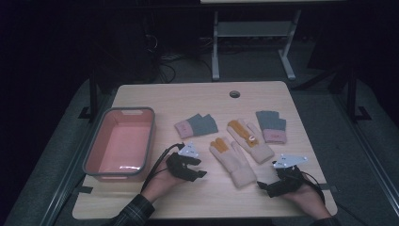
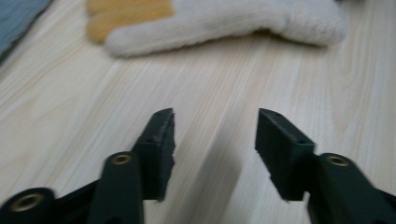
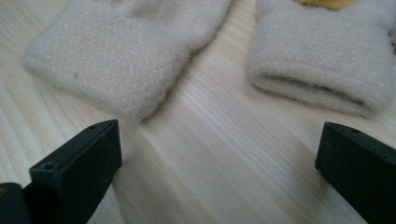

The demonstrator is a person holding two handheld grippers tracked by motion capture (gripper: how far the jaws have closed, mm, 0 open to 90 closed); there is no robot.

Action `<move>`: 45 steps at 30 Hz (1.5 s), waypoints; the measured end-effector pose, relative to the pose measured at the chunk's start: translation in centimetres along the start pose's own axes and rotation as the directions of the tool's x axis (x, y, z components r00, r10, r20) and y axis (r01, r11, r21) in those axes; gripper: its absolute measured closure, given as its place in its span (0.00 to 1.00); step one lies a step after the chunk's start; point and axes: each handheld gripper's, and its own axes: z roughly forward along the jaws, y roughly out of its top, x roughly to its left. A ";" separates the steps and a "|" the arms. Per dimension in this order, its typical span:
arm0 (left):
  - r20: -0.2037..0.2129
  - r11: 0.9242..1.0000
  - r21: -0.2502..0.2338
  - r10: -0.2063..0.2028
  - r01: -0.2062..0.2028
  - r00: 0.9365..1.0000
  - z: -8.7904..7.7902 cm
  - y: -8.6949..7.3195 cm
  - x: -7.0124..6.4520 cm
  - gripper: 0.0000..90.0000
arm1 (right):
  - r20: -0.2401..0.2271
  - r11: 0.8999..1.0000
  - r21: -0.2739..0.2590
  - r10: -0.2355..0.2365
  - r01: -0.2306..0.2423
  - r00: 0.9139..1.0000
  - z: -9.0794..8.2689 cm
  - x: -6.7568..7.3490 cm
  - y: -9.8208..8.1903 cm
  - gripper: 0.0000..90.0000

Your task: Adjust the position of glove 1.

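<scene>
Four gloves lie across the middle of the wooden table (image 1: 197, 96). Two are cream with yellow fingers: one (image 1: 233, 161) near the centre, the other (image 1: 249, 139) just to its right. A grey glove with a pink cuff (image 1: 196, 125) lies to their left and a matching one (image 1: 271, 126) to their right. My left gripper (image 1: 200, 168) rests on the table, open, pointing at the near cream glove (image 2: 224, 23); its jaws (image 2: 215, 116) hold nothing. My right gripper (image 1: 263, 184) is wide open (image 3: 219, 126), low on the table, facing two cream cuffs (image 3: 116, 51) (image 3: 327, 60).
A pink basin with a grey rim (image 1: 120, 143) stands at the table's left side, nothing inside it. A round cable hole (image 1: 235, 93) sits near the far edge. Beyond the table are a desk frame (image 1: 254, 33) and cables on the dark floor.
</scene>
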 end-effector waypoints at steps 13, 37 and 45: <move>-0.083 0.999 -0.033 -0.043 0.040 0.996 -2.0 -3.7 0.6 0.15 | 0.013 1.000 -0.003 0.005 -0.005 1.000 0.1 0.1 0.1 0.00; -0.105 0.998 -0.066 0.005 -0.012 0.994 -0.9 -4.5 0.2 0.12 | 0.115 0.998 0.027 0.051 -0.054 0.992 0.1 -0.9 5.1 0.07; -0.109 0.998 -0.058 0.010 -0.016 0.994 -0.9 -4.4 0.2 0.12 | 0.129 0.998 0.028 0.045 -0.049 0.991 1.7 -2.2 8.6 0.08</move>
